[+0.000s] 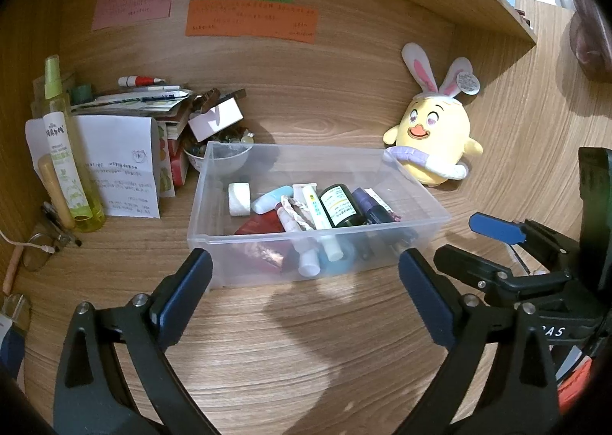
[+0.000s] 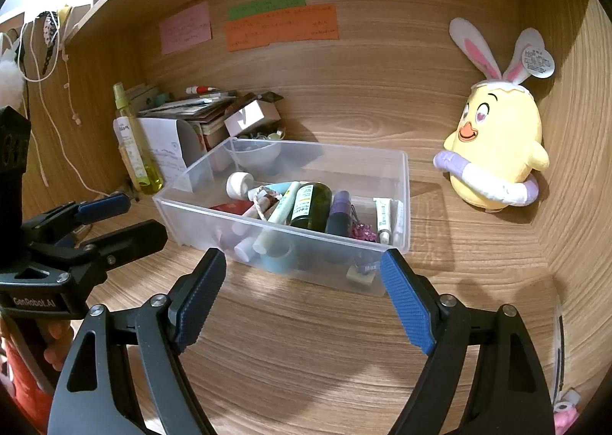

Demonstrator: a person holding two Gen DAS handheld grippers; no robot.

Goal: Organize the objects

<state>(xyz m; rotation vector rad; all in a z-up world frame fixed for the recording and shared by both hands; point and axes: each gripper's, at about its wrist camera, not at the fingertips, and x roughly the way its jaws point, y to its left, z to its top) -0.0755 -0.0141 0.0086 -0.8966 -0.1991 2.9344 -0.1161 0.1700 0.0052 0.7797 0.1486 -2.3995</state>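
left gripper and right gripper: fingers apart, nothing held, just short of clear bin near wall. bin holds small bottles and tubes. yellow plush right of bin, paper pile left of it. judged step: between picks. next move calls for choosing loose item, closing in.

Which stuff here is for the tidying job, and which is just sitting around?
For the job:
clear plastic bin
dark green bottle inside it
white roll inside it

Just sitting around:
yellow chick plush
yellow spray bottle
coloured notes on the back wall
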